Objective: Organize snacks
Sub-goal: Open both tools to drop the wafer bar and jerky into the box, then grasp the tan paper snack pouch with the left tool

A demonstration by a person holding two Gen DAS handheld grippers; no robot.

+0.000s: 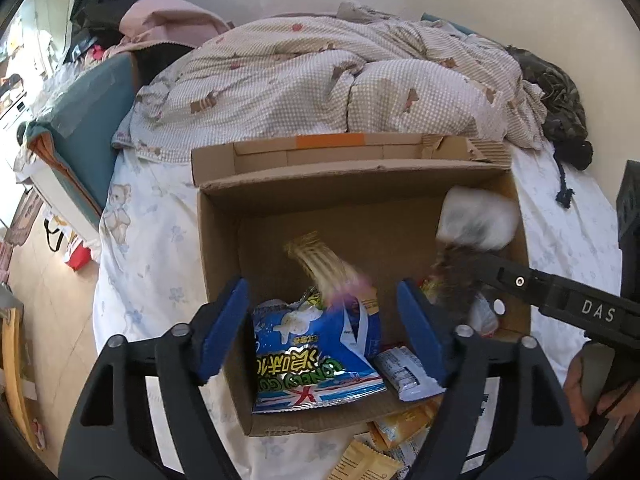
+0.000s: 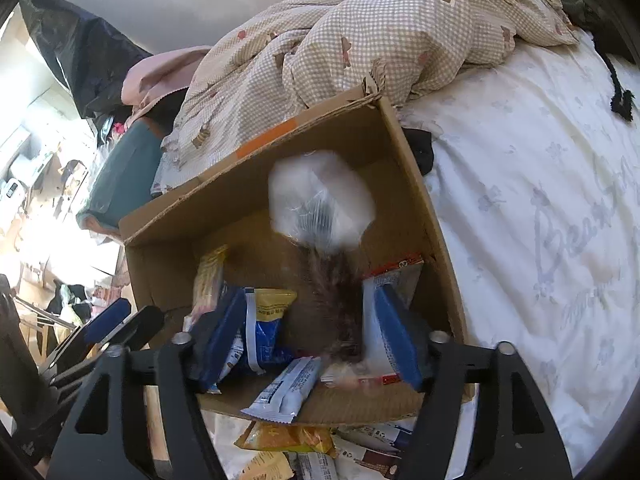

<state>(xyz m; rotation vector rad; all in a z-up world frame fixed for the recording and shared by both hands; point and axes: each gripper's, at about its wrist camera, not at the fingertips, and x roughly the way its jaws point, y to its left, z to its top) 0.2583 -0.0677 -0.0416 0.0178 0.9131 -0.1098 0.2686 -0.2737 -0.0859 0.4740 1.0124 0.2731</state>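
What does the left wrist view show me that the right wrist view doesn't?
Only the left wrist view: the big blue snack bag face-on in the box, the other gripper's black arm marked DAS, and a hand at the right edge.

Only the right wrist view: the red-edged packet against the box's right wall, and script lettering on the white sheet.

Both: the cardboard box, a blurred white-and-dark packet in it, loose yellow packets in front, and the checked quilt.
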